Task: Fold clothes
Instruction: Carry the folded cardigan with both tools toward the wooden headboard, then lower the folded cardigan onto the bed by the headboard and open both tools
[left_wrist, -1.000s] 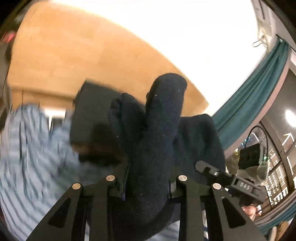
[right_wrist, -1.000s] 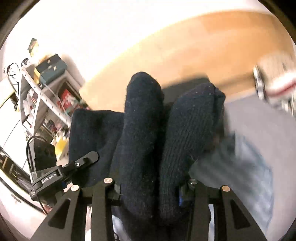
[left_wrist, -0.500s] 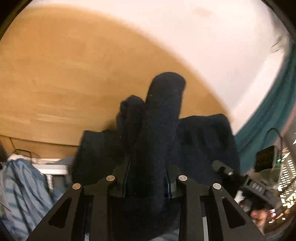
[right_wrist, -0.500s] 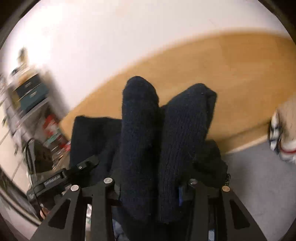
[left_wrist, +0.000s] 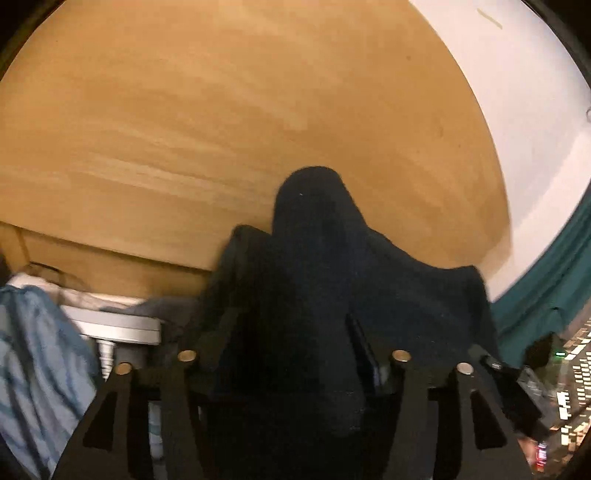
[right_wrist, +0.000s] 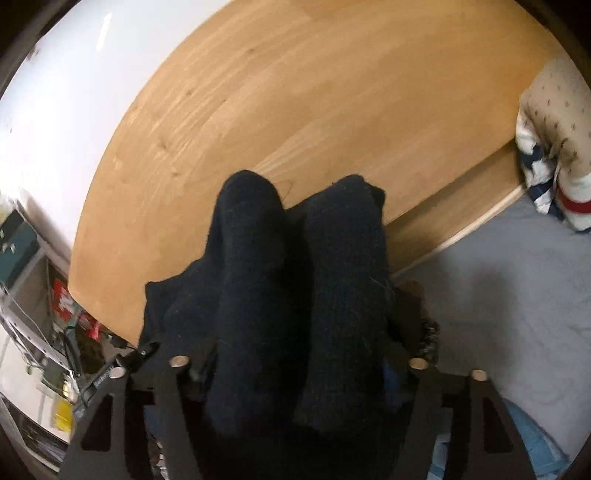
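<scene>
Dark knit garment bunches between both sets of jaws, draped over the near edge of the wooden table, spanning left gripper to right gripper. Both have just been opening; I can't tell if pads still grip.

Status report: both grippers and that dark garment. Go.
Left gripper and right gripper: jaws just opening, dark knit garment bunched between both. Wooden table ahead looks bare.

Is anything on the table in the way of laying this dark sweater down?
Nothing visible. The wooden table ahead of the dark sweater shows bare in both views; the patterned cloth pile sits off at its right edge.
</scene>
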